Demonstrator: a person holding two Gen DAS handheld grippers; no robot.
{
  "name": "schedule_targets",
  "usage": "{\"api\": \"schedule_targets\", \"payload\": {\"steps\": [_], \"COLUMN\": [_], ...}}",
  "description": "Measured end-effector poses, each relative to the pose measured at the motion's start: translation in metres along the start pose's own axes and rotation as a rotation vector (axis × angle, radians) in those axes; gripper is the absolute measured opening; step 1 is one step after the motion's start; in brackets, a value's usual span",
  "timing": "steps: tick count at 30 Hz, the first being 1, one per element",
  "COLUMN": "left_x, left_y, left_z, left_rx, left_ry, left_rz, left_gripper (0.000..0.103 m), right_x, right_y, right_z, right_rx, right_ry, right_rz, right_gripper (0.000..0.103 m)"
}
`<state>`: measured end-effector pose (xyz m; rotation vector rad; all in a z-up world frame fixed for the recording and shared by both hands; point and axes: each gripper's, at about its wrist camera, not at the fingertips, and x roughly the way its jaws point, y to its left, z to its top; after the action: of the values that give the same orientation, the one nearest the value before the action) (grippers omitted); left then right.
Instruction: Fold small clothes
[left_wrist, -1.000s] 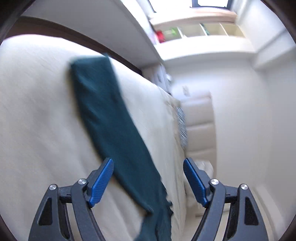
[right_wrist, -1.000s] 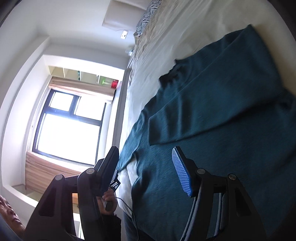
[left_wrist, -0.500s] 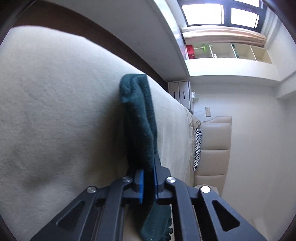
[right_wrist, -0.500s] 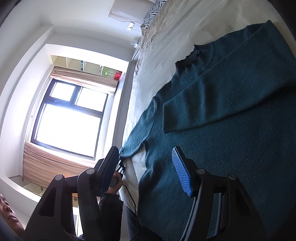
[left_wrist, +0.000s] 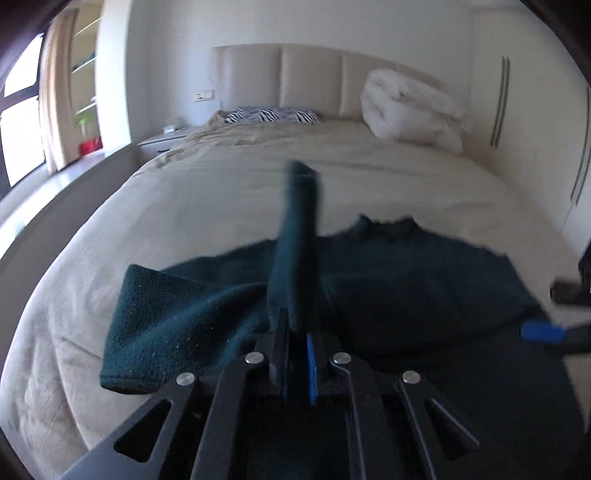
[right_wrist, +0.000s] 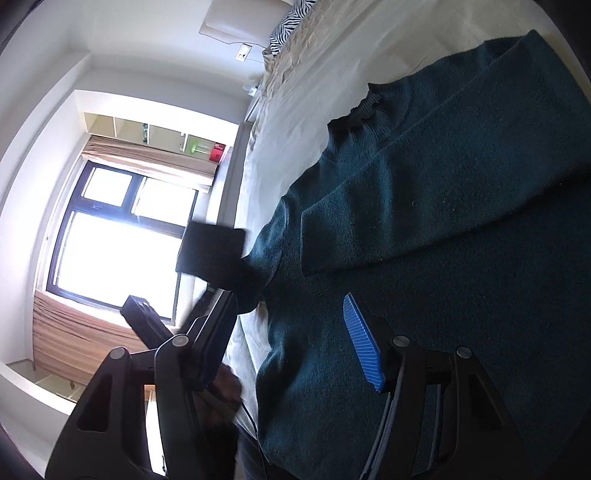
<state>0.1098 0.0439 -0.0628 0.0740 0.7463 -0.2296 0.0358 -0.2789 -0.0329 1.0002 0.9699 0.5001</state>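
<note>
A dark teal knit sweater lies flat on the beige bed, collar toward the headboard. My left gripper is shut on the sweater's sleeve, which stands up lifted from between the fingers. In the right wrist view the sweater fills the right side, with one sleeve folded across the body and the other sleeve raised off the bed at the left. My right gripper is open and empty over the sweater's lower body. Its blue pad also shows in the left wrist view.
A zebra-print pillow and a rolled white duvet lie at the padded headboard. A window and shelves are on the left wall. The bed's edge runs along the left side. A hand shows behind my right gripper.
My left gripper shut on the sleeve, then lifted it and swung it round toward the sweater's body. My right gripper stayed open and moved closer over the sweater.
</note>
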Motion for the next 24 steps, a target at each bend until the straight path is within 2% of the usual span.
{"api": "schedule_targets", "payload": {"steps": [3,7,12,17,18,20,21,22,24], "left_x": [0.015,0.015,0.020,0.018,0.019,0.019,0.016,0.014,0.009], "left_y": [-0.033,-0.024,-0.003,0.003,0.005,0.009,0.012,0.015,0.024], "left_z": [-0.031,-0.048,-0.042,-0.039,-0.038,-0.036,-0.036,-0.036,-0.036], "left_rx": [0.084,0.040,0.002,-0.040,-0.047,-0.066,-0.081,-0.099,-0.151], "left_ry": [0.055,0.084,0.080,0.065,0.066,0.060,0.058,0.057,0.061], "left_rz": [0.025,0.023,0.008,-0.020,-0.026,-0.037,-0.044,-0.056,-0.098], "left_gripper": [0.008,0.008,0.009,0.009,0.009,0.010,0.011,0.014,0.030], "right_x": [0.016,0.045,0.090,0.128,0.134,0.144,0.148,0.150,0.150], "right_y": [-0.009,-0.027,-0.039,-0.030,-0.029,-0.026,-0.022,-0.019,-0.006], "right_z": [0.008,0.019,0.021,0.011,0.010,0.012,0.013,0.015,0.017], "right_rx": [0.035,0.104,0.180,0.180,0.181,0.172,0.151,0.130,0.048], "right_ry": [0.028,0.070,0.117,0.185,0.191,0.196,0.202,0.201,0.189], "right_rz": [-0.022,-0.022,-0.015,-0.031,-0.033,-0.039,-0.052,-0.070,-0.119], "right_gripper": [0.060,0.060,0.060,0.059,0.056,0.044,0.029,0.018,0.007]}}
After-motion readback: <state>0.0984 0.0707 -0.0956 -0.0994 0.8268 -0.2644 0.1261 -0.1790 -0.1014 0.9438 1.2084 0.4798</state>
